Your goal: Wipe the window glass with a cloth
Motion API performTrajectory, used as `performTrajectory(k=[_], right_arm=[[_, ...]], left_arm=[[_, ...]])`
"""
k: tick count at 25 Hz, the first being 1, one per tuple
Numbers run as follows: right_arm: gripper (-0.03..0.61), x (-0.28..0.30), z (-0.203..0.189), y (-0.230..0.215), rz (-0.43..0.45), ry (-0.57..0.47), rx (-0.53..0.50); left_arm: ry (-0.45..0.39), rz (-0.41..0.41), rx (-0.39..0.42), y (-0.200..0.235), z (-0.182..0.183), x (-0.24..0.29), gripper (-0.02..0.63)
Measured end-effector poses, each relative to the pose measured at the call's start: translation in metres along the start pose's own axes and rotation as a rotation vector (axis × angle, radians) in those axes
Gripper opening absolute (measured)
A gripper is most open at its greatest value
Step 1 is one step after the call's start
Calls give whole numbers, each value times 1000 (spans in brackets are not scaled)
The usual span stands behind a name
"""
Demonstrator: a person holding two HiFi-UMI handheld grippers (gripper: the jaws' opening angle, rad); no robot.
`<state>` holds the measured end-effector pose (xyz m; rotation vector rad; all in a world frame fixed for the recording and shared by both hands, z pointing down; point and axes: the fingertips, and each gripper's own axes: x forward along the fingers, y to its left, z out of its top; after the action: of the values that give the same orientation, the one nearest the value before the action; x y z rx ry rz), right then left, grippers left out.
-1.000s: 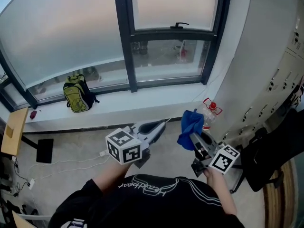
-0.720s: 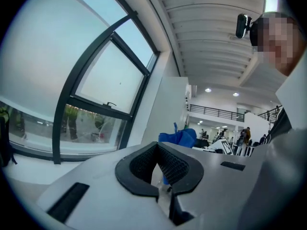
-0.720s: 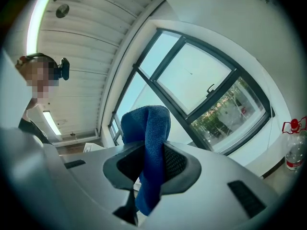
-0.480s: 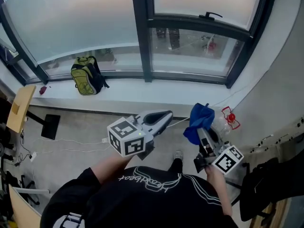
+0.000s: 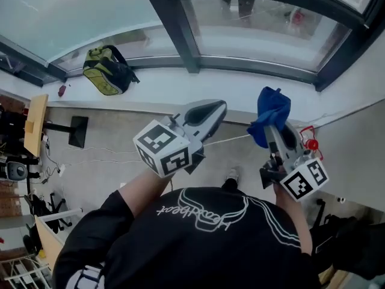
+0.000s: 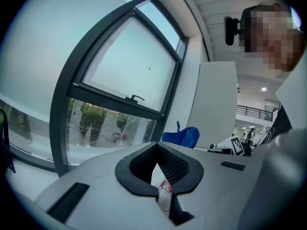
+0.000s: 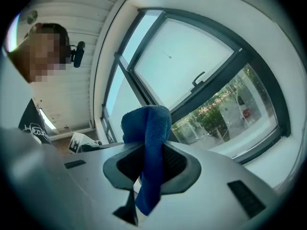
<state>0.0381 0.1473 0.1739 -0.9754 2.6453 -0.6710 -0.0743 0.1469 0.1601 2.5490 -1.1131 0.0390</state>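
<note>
The window glass (image 5: 264, 26) runs across the top of the head view behind dark frames, and also fills the left gripper view (image 6: 129, 66) and the right gripper view (image 7: 187, 56). My right gripper (image 5: 278, 131) is shut on a blue cloth (image 5: 271, 113), which bunches above the jaws (image 7: 148, 128) and hangs down between them. Its jaws (image 7: 151, 164) point up at the opening pane. My left gripper (image 5: 204, 116) is shut with nothing in it and sits left of the cloth (image 6: 184, 137). In its own view the left gripper (image 6: 158, 169) points at the lower pane.
A green backpack (image 5: 108, 71) leans on the white sill (image 5: 180, 92). A plastic bottle with a red cap (image 5: 308, 143) stands below the right gripper. A wooden table (image 5: 35, 131) and a black floor plate (image 5: 78, 131) lie at the left. A window handle (image 6: 136, 98) sits on the frame.
Both grippers have risen and moved closer to the sill and window, with the cloth still clamped in the right one. The head view has tipped further down.
</note>
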Motion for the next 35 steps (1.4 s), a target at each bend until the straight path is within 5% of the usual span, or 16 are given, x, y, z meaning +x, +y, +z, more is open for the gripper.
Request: performTrajectory(k=[11,22,35], right_arm=[[63,144,-19,-40,78,9,-243],[63,313,-46,-84,118,19,-277],[63,449,-74,-129,140,-40,-271]], left_arm=[[-90,144,-69,141,-1,28,6],[-127,196,-128,303,12,52,6],[-107,216,-114,399,19,76,6]])
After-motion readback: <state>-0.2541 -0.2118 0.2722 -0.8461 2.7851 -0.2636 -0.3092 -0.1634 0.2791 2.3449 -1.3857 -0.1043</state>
